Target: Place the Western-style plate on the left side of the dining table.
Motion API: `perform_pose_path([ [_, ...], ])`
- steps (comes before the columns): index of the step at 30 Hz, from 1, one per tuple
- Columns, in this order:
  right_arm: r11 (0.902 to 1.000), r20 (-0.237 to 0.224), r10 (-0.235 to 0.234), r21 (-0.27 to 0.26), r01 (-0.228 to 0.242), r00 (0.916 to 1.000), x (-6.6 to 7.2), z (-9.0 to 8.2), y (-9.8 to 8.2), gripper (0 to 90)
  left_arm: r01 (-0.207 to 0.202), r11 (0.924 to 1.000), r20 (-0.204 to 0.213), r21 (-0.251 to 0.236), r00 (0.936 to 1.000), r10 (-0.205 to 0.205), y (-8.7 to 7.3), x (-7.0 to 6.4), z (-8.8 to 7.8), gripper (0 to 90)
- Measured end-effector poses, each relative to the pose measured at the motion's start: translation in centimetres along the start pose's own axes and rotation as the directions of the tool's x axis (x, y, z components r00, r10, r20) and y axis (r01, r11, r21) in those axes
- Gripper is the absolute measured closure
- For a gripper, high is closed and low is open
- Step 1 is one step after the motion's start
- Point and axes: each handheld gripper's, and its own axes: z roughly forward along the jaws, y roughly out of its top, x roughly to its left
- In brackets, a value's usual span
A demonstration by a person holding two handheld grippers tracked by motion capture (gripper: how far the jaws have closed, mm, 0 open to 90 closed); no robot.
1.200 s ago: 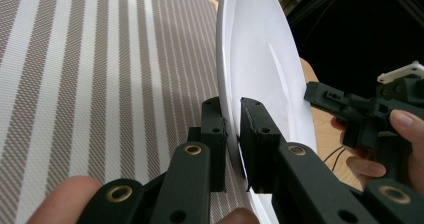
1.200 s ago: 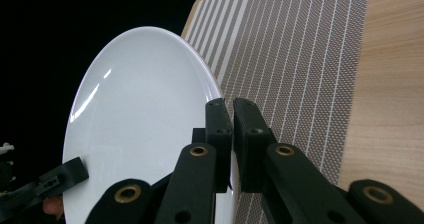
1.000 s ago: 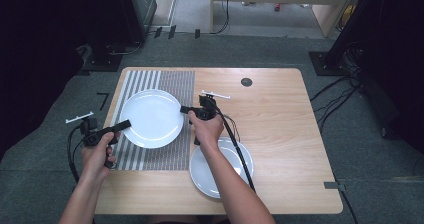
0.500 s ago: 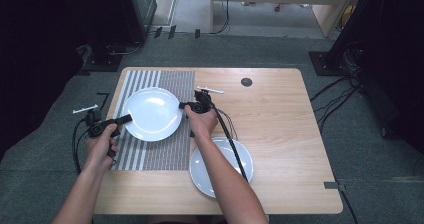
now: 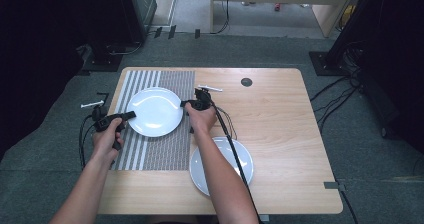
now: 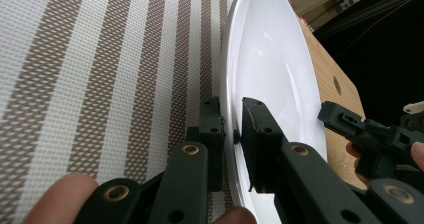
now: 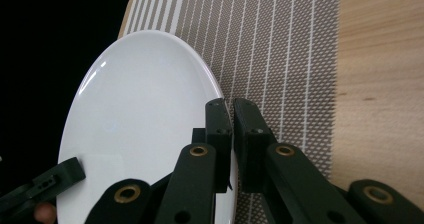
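Plate (image 5: 154, 111) sits over the striped mat (image 5: 155, 149), pinched at both rims. Your left gripper (image 5: 126, 115) clamps its left edge, forearm reaching in from bottom left. Your right gripper (image 5: 186, 103) clamps the right edge, arm stretched across a second plate (image 5: 240, 156) on the table (image 5: 280, 114).

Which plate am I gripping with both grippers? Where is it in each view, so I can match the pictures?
High view: the gripped plate lies left of centre, over the striped placemat.
Left gripper view: right of centre, its rim between the jaws.
Right gripper view: left of centre, its rim between the jaws.
Shared landmark: the striped placemat.
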Motion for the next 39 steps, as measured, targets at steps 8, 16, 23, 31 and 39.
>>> perform_pose_path([
  [8, 0.9998, 0.009, -0.021, 0.0, 0.021, 0.9997, 0.2, 1.1, 0.0, 86.9, 0.0, 0.9997, -0.069, -0.025, 0.9976, -0.002, 0.5, 0.4, 0.4, 79.2],
  [16, 0.9976, 0.042, -0.066, -0.019, 0.067, 0.997, 0.3, 1.6, -0.1, 86.8, -0.021, 0.9998, -0.09, 0.002, 0.9957, 0.021, 0.4, 0.8, 1.2, 75.0],
  [23, 0.9932, 0.027, -0.112, -0.028, 0.113, 0.9933, 0.2, 1.7, -0.1, 81.3, -0.145, 0.9894, -0.145, -0.002, 0.979, 0.143, 0.0, -0.1, 1.5, 69.8],
  [31, 0.9788, 0.064, -0.189, -0.068, 0.193, 0.9799, 0.5, 0.5, 0.5, 55.3, -0.327, 0.9445, -0.269, 0.029, 0.9075, 0.323, -1.0, -1.9, 1.8, 56.3],
  [39, 0.9539, 0.106, -0.29, -0.05, 0.296, 0.9512, 0.7, -1.3, 0.9, 48.3, -0.387, 0.9196, -0.356, 0.065, 0.8518, 0.384, -1.5, -2.9, 2.1, 42.7],
])
